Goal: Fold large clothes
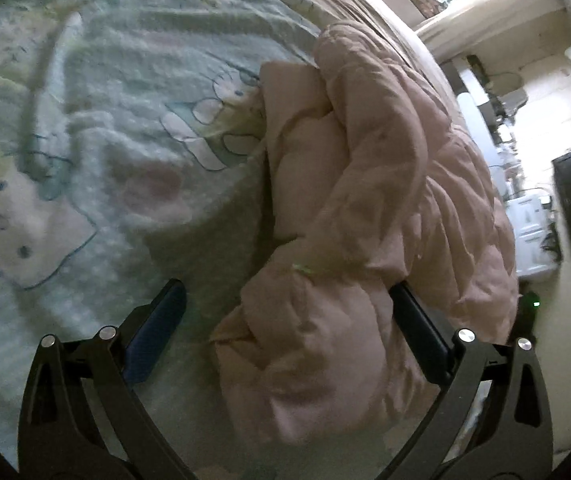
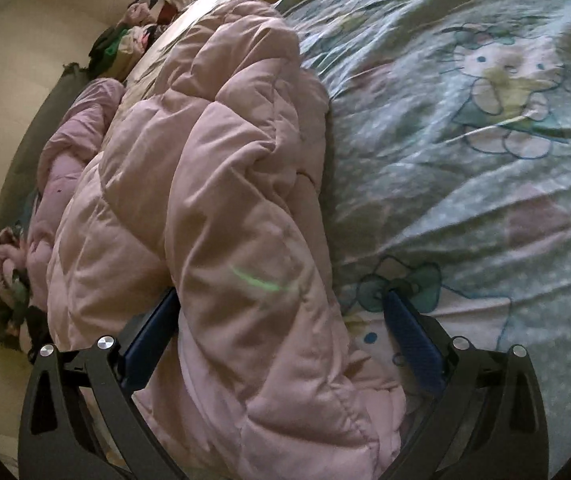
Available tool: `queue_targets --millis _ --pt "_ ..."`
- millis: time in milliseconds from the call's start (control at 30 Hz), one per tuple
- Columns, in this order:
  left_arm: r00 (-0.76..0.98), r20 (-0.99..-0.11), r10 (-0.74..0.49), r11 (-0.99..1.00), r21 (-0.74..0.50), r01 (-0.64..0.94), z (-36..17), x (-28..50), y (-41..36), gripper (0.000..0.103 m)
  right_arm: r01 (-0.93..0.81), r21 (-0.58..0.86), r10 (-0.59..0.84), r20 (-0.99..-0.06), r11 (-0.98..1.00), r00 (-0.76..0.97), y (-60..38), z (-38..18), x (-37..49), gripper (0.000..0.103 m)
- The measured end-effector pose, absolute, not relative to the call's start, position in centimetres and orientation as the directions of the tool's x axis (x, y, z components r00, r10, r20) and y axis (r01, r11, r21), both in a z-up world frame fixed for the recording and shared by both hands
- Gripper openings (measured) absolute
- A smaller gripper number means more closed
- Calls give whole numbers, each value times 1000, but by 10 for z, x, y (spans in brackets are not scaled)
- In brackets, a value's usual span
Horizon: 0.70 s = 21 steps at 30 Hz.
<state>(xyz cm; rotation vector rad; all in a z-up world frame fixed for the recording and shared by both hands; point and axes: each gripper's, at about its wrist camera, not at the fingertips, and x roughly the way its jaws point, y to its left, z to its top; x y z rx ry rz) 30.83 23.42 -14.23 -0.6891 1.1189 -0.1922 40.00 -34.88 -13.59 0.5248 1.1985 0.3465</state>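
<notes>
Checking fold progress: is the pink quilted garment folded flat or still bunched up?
Bunched up. The puffy pink quilted garment lies in a rumpled heap on the green cartoon-cat bedsheet, with no flat layers or neat edges.

One pink quilted garment (image 1: 369,208); one cartoon-print bedsheet (image 1: 97,128); two grippers, left gripper (image 1: 285,300) and right gripper (image 2: 281,300).

Both wrist cameras look down closely along their fingers at the bed; the puffy pink quilted coat (image 1: 365,208) (image 2: 213,184) and pale green cartoon-print bedsheet (image 1: 105,120) (image 2: 465,160) fill both views, mirrored.

Home bedroom: cartoon-print bedsheet (image 2: 465,184), pink quilt (image 2: 213,184).
</notes>
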Motion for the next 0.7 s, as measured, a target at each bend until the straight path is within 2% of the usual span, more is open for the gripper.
queue_targets --millis 267,300,333,433,467,600,633,700 --pt "454 -741 -495 780 -609 -143 -147 327 217 95 -14 542 516 -792 840 325 -339 -135 407 98" --pt "459 -738 -495 778 -611 -142 -147 329 214 95 -18 541 515 -789 841 335 -337 -134 406 96" --pt "463 -733 -499 775 -616 -140 -146 327 210 95 -24 545 518 -782 838 346 -334 -134 405 86" --pt "479 -727 -492 772 -619 -147 -144 330 201 93 -22 562 531 -767 827 361 -331 -135 405 79" --pt "483 -729 -485 778 -612 -144 -141 330 198 90 -20 558 526 -769 829 364 -330 -133 403 77" --pt "500 -737 -455 806 -580 -121 -128 332 189 66 -44 522 497 -778 852 384 -320 -117 397 51" --pt "505 -742 -441 818 -564 -113 -122 330 187 62 -58 498 479 -784 865 395 -315 -109 394 48" --pt "517 -742 -427 832 -546 -97 -111 329 184 49 -75 471 457 -785 879 418 -305 -98 394 40"
